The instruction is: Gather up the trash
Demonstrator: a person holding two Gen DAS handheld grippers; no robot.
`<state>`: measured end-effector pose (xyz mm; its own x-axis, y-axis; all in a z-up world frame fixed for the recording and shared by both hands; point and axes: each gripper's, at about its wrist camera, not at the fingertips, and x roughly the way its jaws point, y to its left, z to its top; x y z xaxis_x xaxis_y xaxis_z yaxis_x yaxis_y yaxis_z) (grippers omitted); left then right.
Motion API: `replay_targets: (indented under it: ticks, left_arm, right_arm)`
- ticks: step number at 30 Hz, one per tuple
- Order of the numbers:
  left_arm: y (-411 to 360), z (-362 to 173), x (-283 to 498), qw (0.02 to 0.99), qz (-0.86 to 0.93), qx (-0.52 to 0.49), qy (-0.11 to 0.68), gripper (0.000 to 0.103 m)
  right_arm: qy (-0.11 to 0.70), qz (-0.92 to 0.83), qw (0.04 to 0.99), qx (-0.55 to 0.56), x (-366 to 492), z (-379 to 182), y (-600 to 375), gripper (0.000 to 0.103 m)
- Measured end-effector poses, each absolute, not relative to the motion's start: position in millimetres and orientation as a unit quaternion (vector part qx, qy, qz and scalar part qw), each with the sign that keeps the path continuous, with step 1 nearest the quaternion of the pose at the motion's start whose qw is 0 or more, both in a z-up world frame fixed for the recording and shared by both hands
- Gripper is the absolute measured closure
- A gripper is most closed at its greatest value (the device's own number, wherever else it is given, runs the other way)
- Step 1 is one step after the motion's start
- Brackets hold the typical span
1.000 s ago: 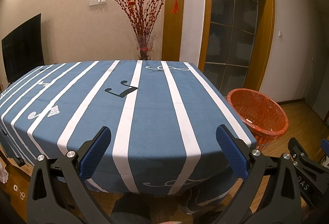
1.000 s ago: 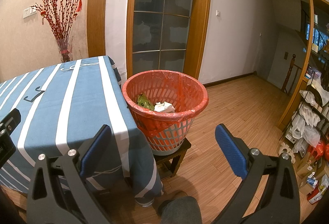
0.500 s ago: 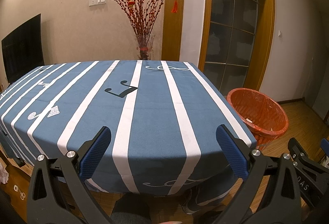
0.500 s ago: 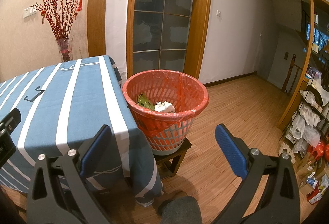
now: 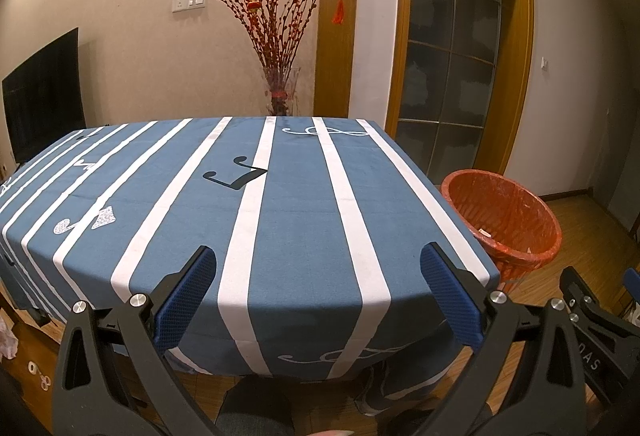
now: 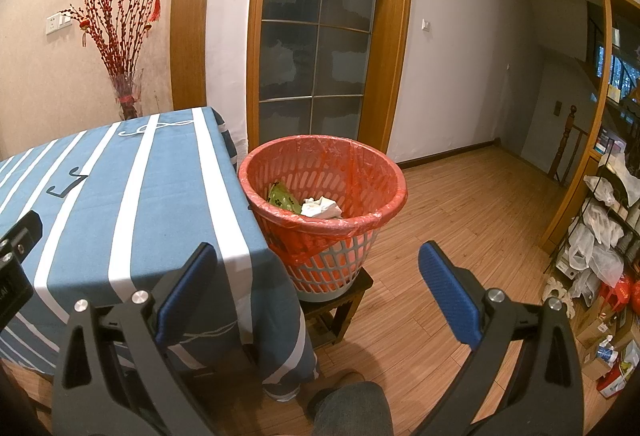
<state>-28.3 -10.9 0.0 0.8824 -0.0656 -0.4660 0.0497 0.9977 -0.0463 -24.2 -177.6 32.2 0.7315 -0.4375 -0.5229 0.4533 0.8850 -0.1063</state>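
Note:
A basket with a red bag liner [image 6: 320, 156] stands on a low stool right of the table; it also shows in the left wrist view [image 5: 516, 260]. Inside lie a green wrapper [image 6: 284, 198] and crumpled white paper [image 6: 322, 207]. My left gripper [image 5: 318, 268] is open and empty, held near the front edge of the table with a blue striped cloth [image 5: 296, 220]. My right gripper [image 6: 316, 272] is open and empty, held in front of the basket and a little below its rim. No loose trash shows on the cloth.
A vase of red branches [image 5: 280, 92] stands behind the table. A dark screen [image 5: 44, 96] is at the left wall. A glass door [image 6: 316, 52] is behind the basket. A cluttered shelf [image 6: 604, 236] stands at the right. The floor [image 6: 460, 220] is wood.

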Motion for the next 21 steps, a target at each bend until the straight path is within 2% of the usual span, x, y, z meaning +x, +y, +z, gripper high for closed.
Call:
replay_targets:
  ticks: [21]
  left_arm:
    - [-3.6,-0.9,-23.3,0.969,-0.032,-0.013,0.245,0.003]
  right_arm:
    - [0.277,-0.239,0.931,0.014,-24.3,33.0,-179.1,0.004]
